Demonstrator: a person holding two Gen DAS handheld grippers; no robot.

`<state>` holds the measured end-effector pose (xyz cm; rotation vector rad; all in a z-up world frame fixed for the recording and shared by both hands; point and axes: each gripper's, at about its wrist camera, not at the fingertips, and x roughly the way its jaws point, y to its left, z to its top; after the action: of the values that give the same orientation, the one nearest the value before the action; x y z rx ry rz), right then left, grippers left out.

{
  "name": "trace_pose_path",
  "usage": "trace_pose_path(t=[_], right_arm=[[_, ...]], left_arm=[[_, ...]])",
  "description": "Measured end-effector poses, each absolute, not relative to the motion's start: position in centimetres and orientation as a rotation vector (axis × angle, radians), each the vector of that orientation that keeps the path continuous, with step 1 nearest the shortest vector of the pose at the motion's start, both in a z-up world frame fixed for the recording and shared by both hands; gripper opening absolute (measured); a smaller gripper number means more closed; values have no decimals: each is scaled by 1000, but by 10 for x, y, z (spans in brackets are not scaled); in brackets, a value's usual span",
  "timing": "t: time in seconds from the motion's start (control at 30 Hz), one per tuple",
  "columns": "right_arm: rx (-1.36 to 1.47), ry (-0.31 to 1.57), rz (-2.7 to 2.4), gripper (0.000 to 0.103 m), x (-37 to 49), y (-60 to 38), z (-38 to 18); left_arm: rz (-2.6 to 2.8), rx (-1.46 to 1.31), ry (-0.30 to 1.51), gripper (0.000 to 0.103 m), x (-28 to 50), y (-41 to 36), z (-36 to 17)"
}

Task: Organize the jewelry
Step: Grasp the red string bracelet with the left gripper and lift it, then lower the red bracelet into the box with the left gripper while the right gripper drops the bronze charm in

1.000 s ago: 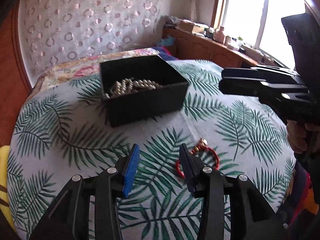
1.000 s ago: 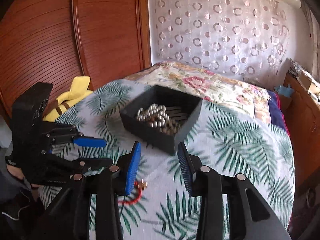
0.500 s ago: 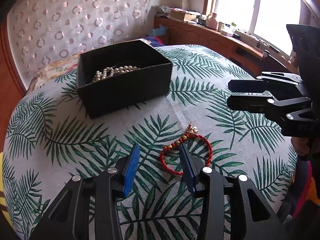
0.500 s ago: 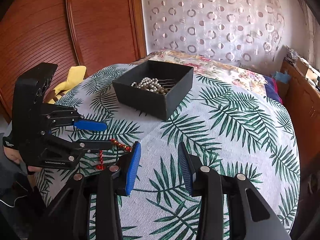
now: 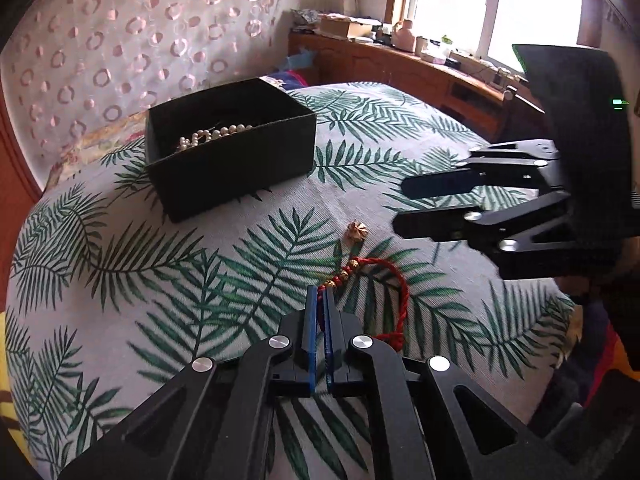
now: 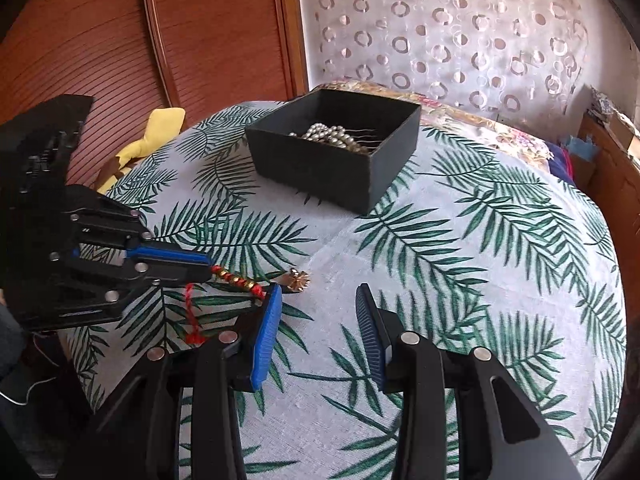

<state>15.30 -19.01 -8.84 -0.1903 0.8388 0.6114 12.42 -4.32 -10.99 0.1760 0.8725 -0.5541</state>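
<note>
A red cord bracelet (image 5: 403, 299) with gold beads and a gold flower charm (image 5: 356, 232) lies on the palm-leaf tablecloth (image 5: 120, 264). My left gripper (image 5: 319, 298) has its jaws closing tight, and the blue pads pinch the cord near the beads. The right wrist view shows the same grip (image 6: 206, 269), with the bracelet (image 6: 236, 279) trailing out towards the charm (image 6: 298, 280). My right gripper (image 6: 319, 293) hangs open just beyond the charm with nothing between its fingers. A black box (image 5: 240, 176) holding a pearl necklace (image 5: 212, 136) sits farther back.
The round table's edge (image 6: 600, 320) drops off at the right, near a wooden cabinet (image 6: 616, 176). A yellow item (image 6: 156, 132) lies beside the table at the left, in front of a wooden wardrobe (image 6: 120, 40). A cluttered wooden sideboard (image 5: 400, 64) runs under the window.
My left gripper's jaws went from open to shut on the red bracelet's cord. My right gripper sank lower towards the tablecloth, near the charm.
</note>
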Motion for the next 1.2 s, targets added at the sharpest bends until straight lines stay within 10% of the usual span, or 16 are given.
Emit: trace_pose_path(t=[0.33, 0.57, 1.2], right_arm=[[-259, 867, 609, 40, 160, -164, -99], [-328, 867, 583, 17, 162, -155, -103], [-302, 707, 577, 17, 175, -161, -42]], left_arm=[[-493, 135, 836, 2, 115, -20, -99], [-463, 108, 823, 2, 116, -10, -98], [-407, 73, 689, 2, 133, -1, -53]])
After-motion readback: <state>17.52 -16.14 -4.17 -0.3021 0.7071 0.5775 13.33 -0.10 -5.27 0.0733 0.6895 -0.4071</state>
